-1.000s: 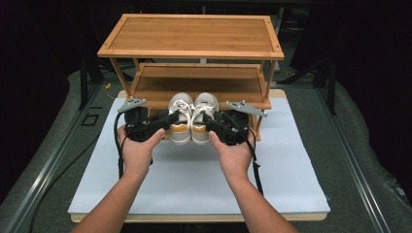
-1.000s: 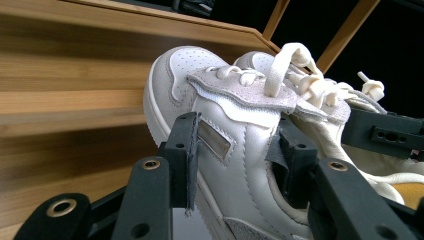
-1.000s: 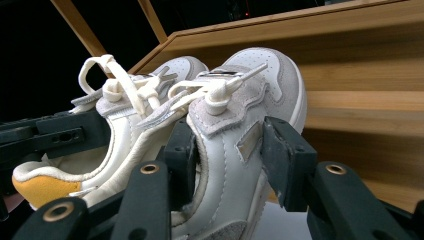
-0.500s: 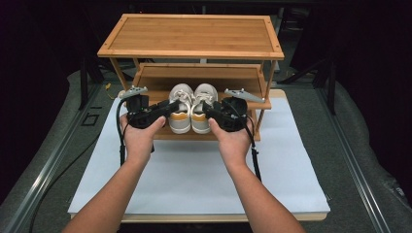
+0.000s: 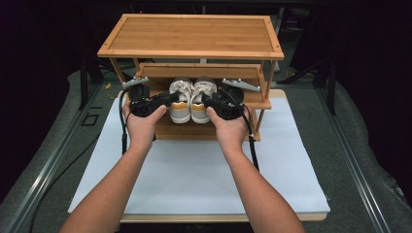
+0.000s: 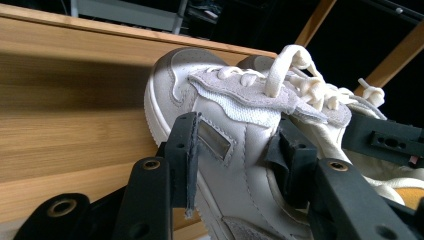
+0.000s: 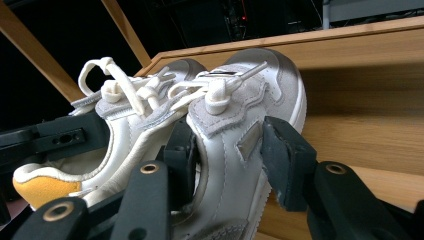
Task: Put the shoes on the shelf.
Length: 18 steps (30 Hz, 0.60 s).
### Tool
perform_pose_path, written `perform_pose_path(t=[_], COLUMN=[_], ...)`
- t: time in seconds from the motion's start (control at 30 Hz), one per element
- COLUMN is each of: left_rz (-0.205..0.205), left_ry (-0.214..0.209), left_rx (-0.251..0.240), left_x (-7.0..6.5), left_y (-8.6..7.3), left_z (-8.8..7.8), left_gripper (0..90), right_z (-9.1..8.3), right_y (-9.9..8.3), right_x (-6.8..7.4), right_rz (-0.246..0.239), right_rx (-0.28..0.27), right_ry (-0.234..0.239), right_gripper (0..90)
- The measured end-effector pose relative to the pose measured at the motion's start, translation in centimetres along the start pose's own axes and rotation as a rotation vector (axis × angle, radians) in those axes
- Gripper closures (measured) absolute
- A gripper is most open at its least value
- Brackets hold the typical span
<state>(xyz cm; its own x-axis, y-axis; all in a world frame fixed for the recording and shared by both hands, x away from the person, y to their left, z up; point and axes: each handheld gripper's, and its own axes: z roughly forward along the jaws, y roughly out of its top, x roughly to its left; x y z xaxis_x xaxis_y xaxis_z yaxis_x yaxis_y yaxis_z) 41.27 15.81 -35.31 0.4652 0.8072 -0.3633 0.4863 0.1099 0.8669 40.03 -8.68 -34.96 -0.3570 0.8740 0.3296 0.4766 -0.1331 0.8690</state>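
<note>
Three cameras, all looking at the wooden shoe rack (image 5: 192,39)

The high view sits far above and looks forward and down on the rack. The left gripper view sits very close on the rack's left side, facing the left sneaker (image 6: 235,165). The right gripper view sits just as close on the rack's right side, facing the right sneaker (image 7: 240,150). All three share the sneakers and the rack's shelf.

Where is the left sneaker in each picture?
High view: the left sneaker sits middle, on the shoe rack, clamped by the left gripper.
Left gripper view: centre, between the jaws.
Right gripper view: left side, yellow heel.
Shared landmark: the white laces.
</note>
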Motion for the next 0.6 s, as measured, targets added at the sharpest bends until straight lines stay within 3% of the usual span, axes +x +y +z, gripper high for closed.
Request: perform_pose_path(t=[0.5,0.53,0.6], left_rz=[-0.018,-0.018,-0.021], left_ry=[-0.003,-0.003,-0.004], left_rx=[0.035,0.037,0.041], left_x=[0.7,0.8,0.9], left_y=[0.6,0.8,0.8], left_z=[2.1,2.3,2.4], left_gripper=[58.7,58.7,58.7], right_z=[1.6,1.6,1.8], right_y=[0.5,0.7,0.7], right_x=[-1.4,-1.4,-1.4], right_rz=[0.027,0.024,0.029], right_rx=[-0.002,0.023,0.007], right_ry=[-0.004,-0.022,-0.020], right_gripper=[58.4,58.3,58.3])
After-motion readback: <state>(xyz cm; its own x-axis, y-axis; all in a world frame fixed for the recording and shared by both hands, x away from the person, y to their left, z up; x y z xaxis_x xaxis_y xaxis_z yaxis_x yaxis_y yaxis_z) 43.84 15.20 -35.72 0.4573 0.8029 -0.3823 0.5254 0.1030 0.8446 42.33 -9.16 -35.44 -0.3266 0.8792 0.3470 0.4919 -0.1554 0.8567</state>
